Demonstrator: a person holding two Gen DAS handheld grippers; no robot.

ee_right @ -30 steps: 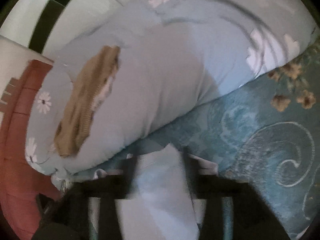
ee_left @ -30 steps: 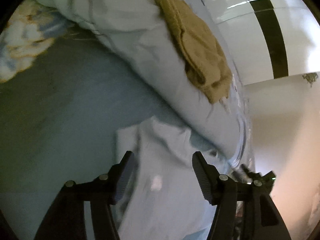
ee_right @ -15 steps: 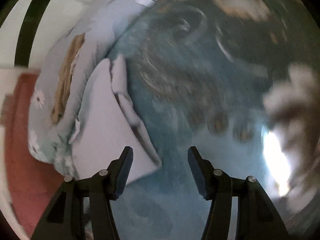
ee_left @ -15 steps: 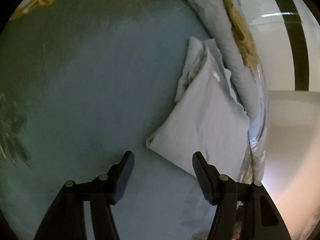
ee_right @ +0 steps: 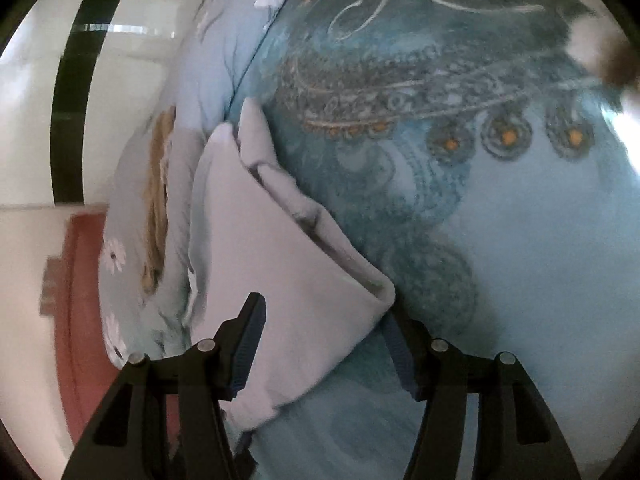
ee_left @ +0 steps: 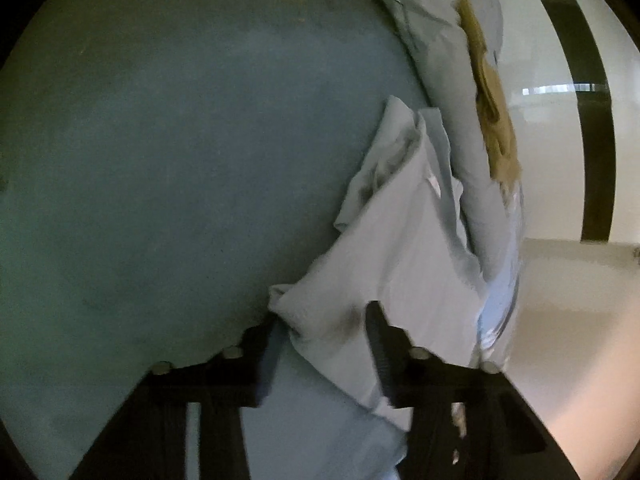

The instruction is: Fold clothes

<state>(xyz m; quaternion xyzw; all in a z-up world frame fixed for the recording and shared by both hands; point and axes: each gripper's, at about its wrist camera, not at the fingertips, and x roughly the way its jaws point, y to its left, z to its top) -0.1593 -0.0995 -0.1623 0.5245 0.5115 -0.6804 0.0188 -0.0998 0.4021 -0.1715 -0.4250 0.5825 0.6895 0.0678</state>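
A folded pale blue garment (ee_left: 400, 248) lies on the teal bedspread (ee_left: 180, 160), right beside a light blue floral duvet (ee_left: 448, 92). My left gripper (ee_left: 320, 356) is open, with the garment's near corner lying between its two fingers. In the right wrist view the same garment (ee_right: 280, 264) looks pale lilac, and my right gripper (ee_right: 324, 348) is open as well, its fingers straddling the other near corner. Neither gripper pinches the cloth.
A mustard cloth (ee_left: 496, 128) lies on the duvet (ee_right: 224, 56), which bulges along the garment's far side. Behind it is a white wall with a black stripe (ee_left: 592, 120). A reddish surface (ee_right: 80, 300) shows past the bed edge. Patterned bedspread (ee_right: 520, 240) spreads right.
Both grippers swung down and closed in on the garment. Its near corners, ahead of the fingertips half a second ago, now sit between the open fingers.
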